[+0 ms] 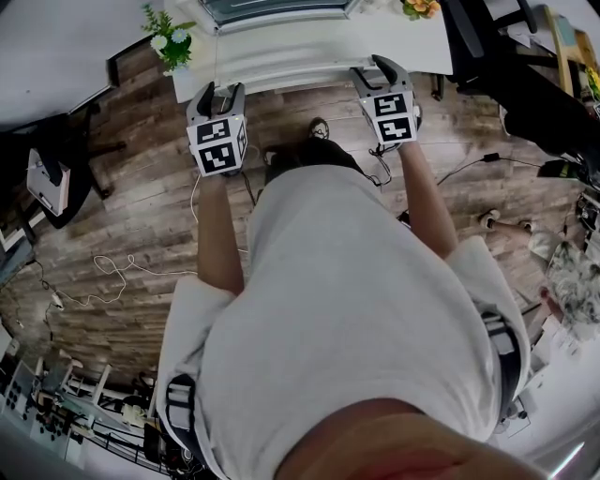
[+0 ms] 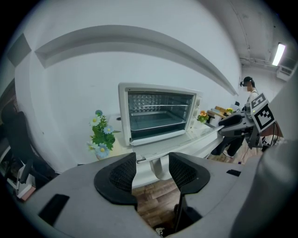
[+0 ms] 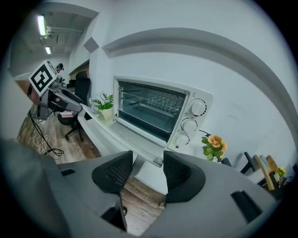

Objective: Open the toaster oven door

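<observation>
Head view: two grippers held level and side by side over the wood floor, just short of the near edge of the white table (image 1: 309,52), left gripper (image 1: 217,91) and right gripper (image 1: 373,67) both aimed at the oven (image 1: 272,11) at the table's far edge, a ready stance rather than a grasp. Left gripper view: jaws apart, nothing between them. The oven stands mid-table against the wall, and its door (image 2: 177,142) lies folded down flat toward the near edge, racks exposed, so the task looks done or nearly so. Blue flowers (image 2: 101,135) stand near the left corner. Right gripper view: jaws likewise parted and empty, clear of the door's front lip. Three knobs (image 3: 190,124) sit right of the cavity, with orange flowers (image 3: 214,144) beyond.
</observation>
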`<action>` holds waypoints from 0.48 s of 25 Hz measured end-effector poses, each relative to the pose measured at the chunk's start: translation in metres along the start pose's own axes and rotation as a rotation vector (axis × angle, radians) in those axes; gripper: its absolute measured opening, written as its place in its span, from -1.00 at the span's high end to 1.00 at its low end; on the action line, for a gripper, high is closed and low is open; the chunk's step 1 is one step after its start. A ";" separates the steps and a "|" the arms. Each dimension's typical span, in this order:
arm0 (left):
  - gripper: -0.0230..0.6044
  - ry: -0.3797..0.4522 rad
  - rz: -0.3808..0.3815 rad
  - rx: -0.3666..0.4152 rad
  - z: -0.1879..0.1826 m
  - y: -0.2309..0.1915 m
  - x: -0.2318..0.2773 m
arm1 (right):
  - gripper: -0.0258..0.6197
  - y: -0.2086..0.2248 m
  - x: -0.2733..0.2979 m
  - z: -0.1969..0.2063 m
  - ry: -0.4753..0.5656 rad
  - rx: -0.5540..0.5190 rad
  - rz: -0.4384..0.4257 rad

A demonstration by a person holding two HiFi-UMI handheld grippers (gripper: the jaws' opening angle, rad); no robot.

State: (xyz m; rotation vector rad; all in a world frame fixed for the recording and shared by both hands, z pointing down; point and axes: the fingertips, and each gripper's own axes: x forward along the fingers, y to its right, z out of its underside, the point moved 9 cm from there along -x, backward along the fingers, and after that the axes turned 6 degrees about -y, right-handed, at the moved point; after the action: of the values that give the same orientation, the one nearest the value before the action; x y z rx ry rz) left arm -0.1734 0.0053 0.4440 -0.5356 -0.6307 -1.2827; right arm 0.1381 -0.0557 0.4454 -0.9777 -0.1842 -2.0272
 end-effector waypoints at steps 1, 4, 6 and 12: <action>0.18 -0.003 0.000 0.000 0.001 0.000 0.000 | 0.28 0.000 0.000 0.001 -0.003 -0.001 0.000; 0.18 -0.005 -0.002 -0.007 0.004 0.001 0.001 | 0.28 -0.002 0.001 0.003 -0.006 -0.003 -0.001; 0.18 -0.003 -0.003 -0.012 0.006 0.001 0.002 | 0.28 -0.003 0.002 0.004 -0.005 -0.004 0.002; 0.18 -0.012 0.001 -0.029 0.012 0.002 0.003 | 0.28 -0.005 0.003 0.009 -0.012 -0.006 0.001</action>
State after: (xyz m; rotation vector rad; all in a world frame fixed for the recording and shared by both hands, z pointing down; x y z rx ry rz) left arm -0.1720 0.0115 0.4544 -0.5680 -0.6226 -1.2904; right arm 0.1386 -0.0499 0.4545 -0.9934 -0.1835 -2.0223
